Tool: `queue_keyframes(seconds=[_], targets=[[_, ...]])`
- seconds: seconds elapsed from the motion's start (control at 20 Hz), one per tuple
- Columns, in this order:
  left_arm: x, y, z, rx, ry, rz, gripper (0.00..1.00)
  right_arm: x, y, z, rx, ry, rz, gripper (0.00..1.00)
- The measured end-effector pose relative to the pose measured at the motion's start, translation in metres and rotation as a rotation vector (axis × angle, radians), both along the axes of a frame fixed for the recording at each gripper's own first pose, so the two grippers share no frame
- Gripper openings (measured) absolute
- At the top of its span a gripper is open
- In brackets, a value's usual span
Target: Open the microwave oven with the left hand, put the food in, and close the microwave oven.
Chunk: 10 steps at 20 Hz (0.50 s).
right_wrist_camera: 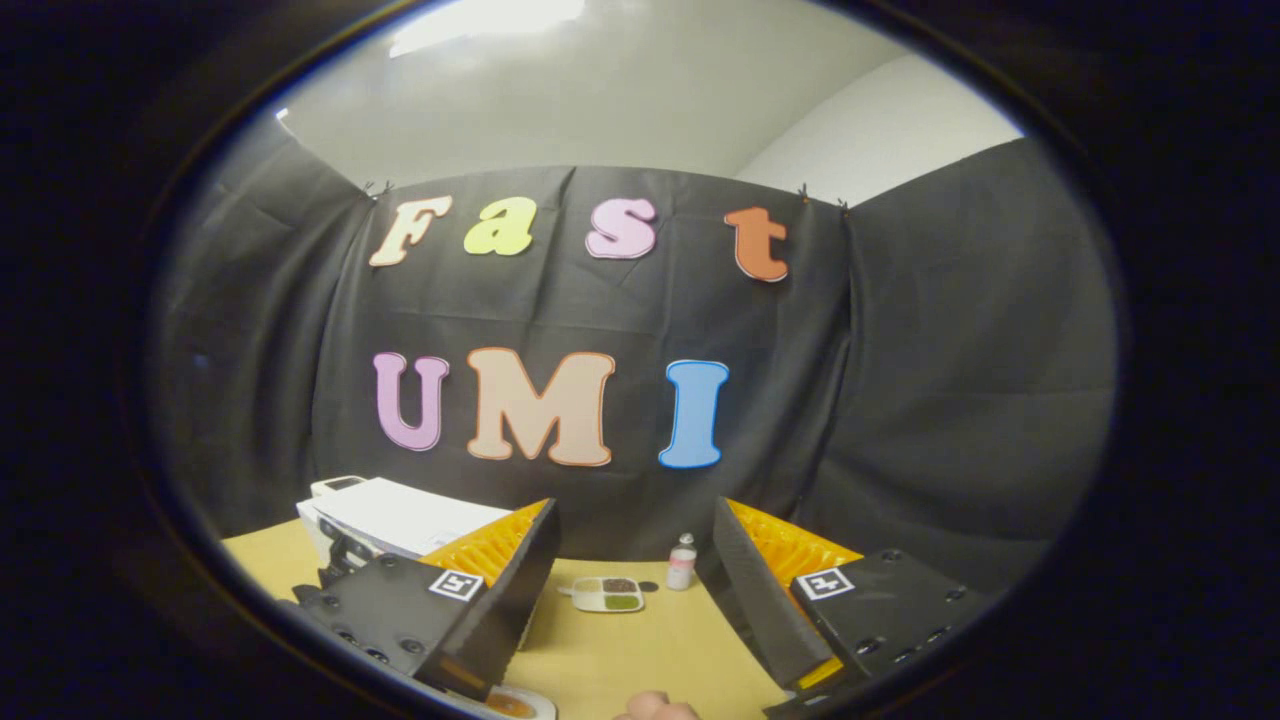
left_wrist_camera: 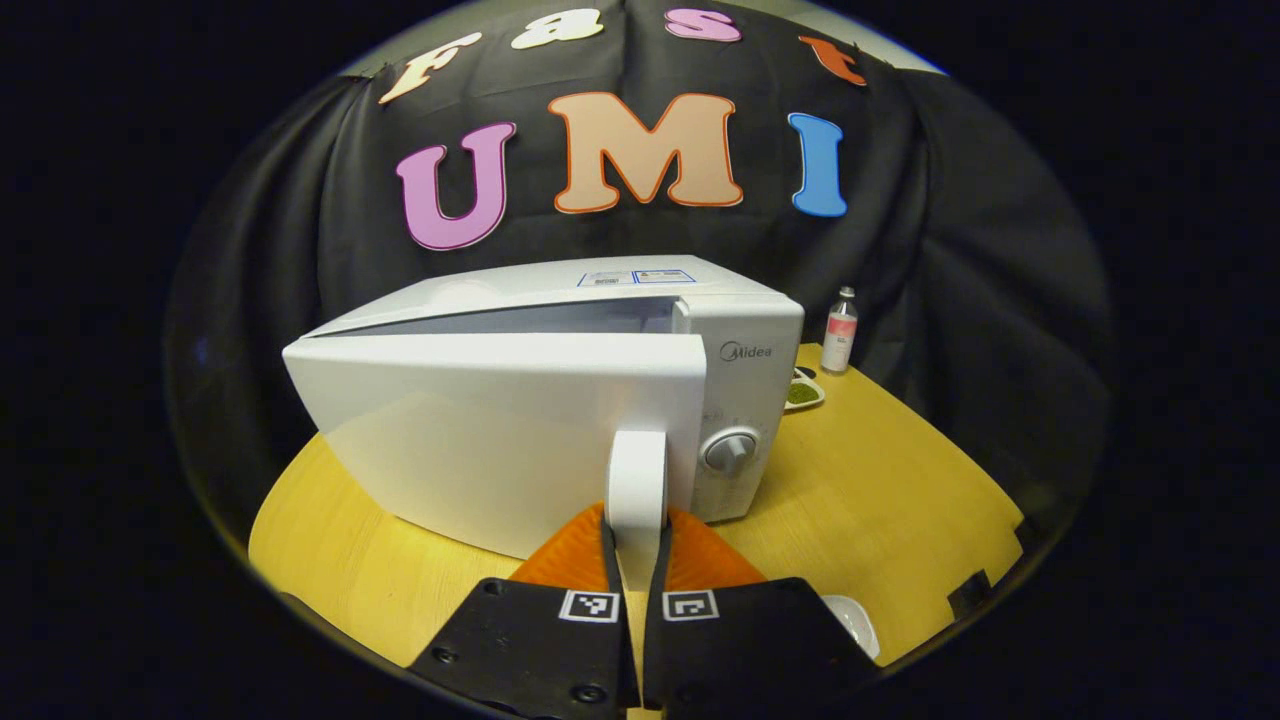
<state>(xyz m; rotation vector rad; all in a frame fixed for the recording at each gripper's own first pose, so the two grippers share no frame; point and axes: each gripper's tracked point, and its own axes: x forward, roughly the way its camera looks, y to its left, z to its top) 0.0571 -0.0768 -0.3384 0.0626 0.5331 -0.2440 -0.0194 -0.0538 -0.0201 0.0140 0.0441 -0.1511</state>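
Now the white box-shaped microwave oven (left_wrist_camera: 560, 390) sits on the round yellow wooden table (left_wrist_camera: 880, 480), door ajar — best to swing its white upright door handle (left_wrist_camera: 637, 480) wide in a smooth arc. Left gripper (left_wrist_camera: 636, 545) is clamped on that handle; right gripper (right_wrist_camera: 635, 560) hangs spread, empty, facing the small white food dish (right_wrist_camera: 605, 594).

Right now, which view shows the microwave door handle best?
The left gripper view: the door handle stands front and centre, with the left gripper shut on it and the microwave door ajar. The right gripper view shows just a corner of the microwave behind one finger; I can't make out the handle there.
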Motion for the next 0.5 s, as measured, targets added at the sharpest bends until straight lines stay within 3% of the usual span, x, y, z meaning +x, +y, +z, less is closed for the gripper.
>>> queue_keyframes(seconds=[0.3,0.5], targets=[[-0.053,0.039,0.005,-0.021,0.021,0.017,0.01,0.018,0.047,-0.011,0.011,0.024,0.072,0.98],[-0.086,0.072,0.009,-0.026,0.025,0.012,0.01,0.028,0.090,-0.019,0.089,0.038,0.106,0.97]])
